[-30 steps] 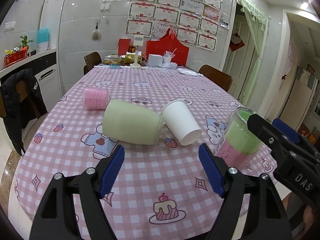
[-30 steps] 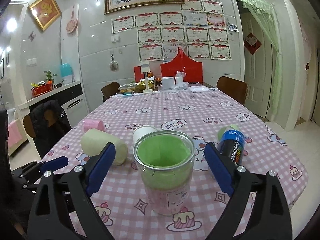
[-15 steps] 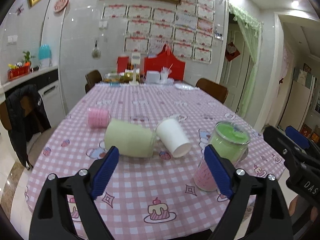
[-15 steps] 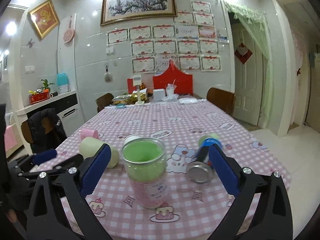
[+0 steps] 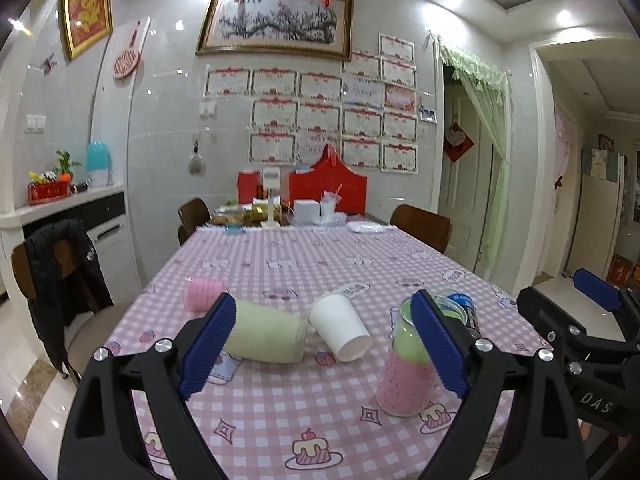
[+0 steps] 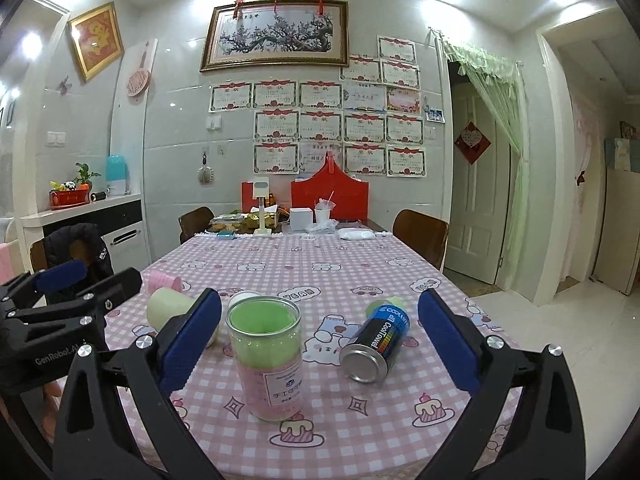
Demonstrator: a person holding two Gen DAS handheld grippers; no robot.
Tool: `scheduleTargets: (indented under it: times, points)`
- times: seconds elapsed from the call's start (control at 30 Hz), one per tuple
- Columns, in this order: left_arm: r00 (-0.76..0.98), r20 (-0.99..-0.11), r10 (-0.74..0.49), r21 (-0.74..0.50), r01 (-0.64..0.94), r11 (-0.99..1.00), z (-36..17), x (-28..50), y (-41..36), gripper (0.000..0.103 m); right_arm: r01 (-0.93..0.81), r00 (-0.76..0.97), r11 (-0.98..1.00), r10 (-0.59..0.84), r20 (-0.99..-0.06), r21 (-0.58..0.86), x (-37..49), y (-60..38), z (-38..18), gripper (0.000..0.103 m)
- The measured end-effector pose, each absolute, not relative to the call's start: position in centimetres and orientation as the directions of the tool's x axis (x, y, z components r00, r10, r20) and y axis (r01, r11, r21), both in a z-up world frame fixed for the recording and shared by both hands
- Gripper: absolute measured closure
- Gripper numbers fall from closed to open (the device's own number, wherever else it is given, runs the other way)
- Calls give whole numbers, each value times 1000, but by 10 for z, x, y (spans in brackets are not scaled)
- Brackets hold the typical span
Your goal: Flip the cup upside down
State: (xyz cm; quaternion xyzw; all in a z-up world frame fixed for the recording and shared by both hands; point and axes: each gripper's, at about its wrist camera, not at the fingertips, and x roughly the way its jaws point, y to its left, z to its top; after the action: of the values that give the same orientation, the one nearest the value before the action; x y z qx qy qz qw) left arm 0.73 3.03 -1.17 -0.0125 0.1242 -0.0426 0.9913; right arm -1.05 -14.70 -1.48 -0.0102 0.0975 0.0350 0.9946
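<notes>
Both grippers hang back from the near edge of the table (image 6: 360,268), and neither holds anything. The left gripper (image 5: 322,300) has its jaws spread wide, and so does the right gripper (image 6: 320,296).

The clear cup (image 6: 266,356), lined green above and pink below, stands upright, mouth up, just left of centre in the right wrist view, nearer the left blue pad than the right one. In the left wrist view it sits at lower right, partly behind a pad. Its printed label reads right way up, so the flip looks not yet done. Whether this is the cup meant, I cannot say for certain: a pale green cup (image 5: 268,336), a white paper cup (image 5: 340,326) and a pink cup (image 5: 202,292) lie on their sides in mid-frame.

For a clean flip, I would bring the right gripper in level and centre the cup between the pads. Close on the middle of the wall, below the rim and above the base. A smooth round wall may slip, so grip squarely across its widest line. Lift well free of the cloth before rolling the wrist, and watch the can (image 6: 376,344) lying just right of the cup. Set the rim down flat, then let go
</notes>
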Motion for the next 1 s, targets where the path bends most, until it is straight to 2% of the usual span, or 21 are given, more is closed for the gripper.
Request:
scheduleTargets:
  times: [1.0]
  points:
    - [976, -206, -65, 29, 72, 997, -10, -1, 20, 15, -72, 979, 997, 69, -191, -6, -13, -148, -17, 8]
